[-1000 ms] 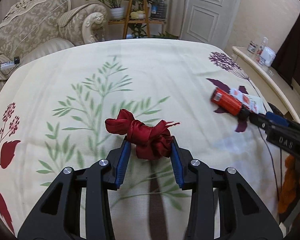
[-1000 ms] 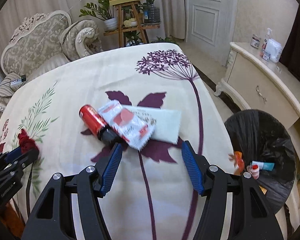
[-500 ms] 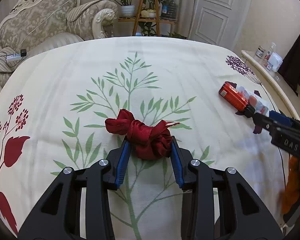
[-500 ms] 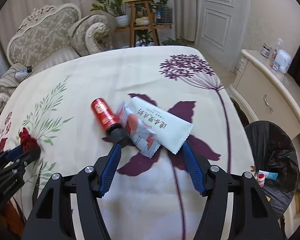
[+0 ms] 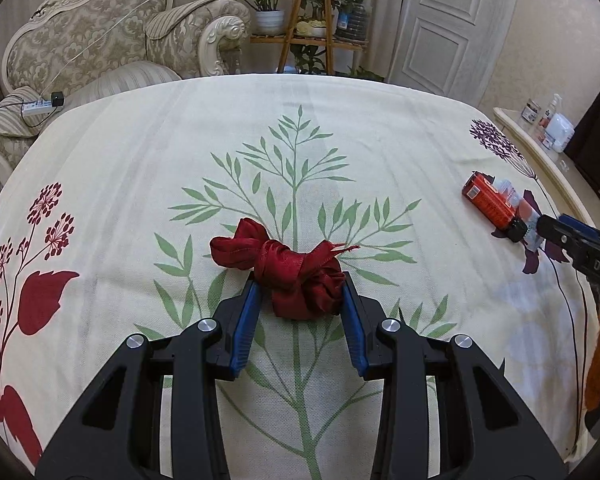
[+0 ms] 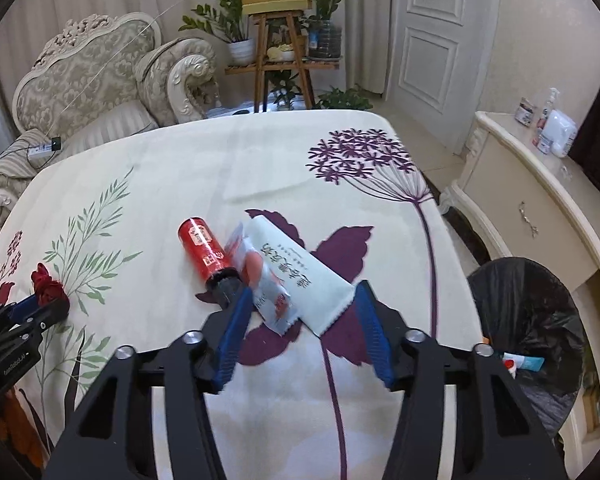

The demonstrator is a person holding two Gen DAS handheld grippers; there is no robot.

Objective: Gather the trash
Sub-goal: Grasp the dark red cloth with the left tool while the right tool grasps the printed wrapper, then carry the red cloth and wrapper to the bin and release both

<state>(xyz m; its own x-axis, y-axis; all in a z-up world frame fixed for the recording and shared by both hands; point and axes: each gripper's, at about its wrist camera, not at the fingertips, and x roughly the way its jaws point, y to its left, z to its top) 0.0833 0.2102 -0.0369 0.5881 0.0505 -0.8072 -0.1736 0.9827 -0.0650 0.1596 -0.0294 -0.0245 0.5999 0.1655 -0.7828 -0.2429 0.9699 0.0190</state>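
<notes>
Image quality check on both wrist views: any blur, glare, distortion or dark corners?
Left wrist view: sharp on the red ribbon and left gripper, strong fisheye bend in the bed edge, dark corners, soft even light, no glare. Right wrist view: same bend and corners, slight blur on the right gripper and wrappers, whose jaws are closing.

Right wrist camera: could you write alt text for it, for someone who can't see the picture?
The right claw is closing around a pale wrapper and a smaller red-and-white packet lying on a floral tablecloth, beside a red bottle. A black-lined trash bin stands to the right.
</notes>
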